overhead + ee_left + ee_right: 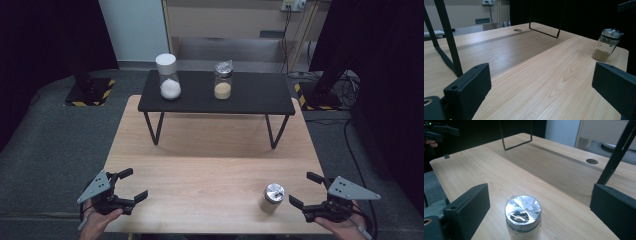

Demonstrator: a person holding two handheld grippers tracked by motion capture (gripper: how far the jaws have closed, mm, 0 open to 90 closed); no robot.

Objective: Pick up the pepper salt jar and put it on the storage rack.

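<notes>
Approach step: your right gripper (303, 192), jaws apart, lines up on foil-capped jar (523, 217). Left gripper (131, 186) idle, jaws apart. Next: advance, straddle jar, close gently.

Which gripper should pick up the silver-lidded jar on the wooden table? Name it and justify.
Right. The right gripper sits open just beside the jar, which its own view frames between its fingers; the left gripper is across the table.
</notes>
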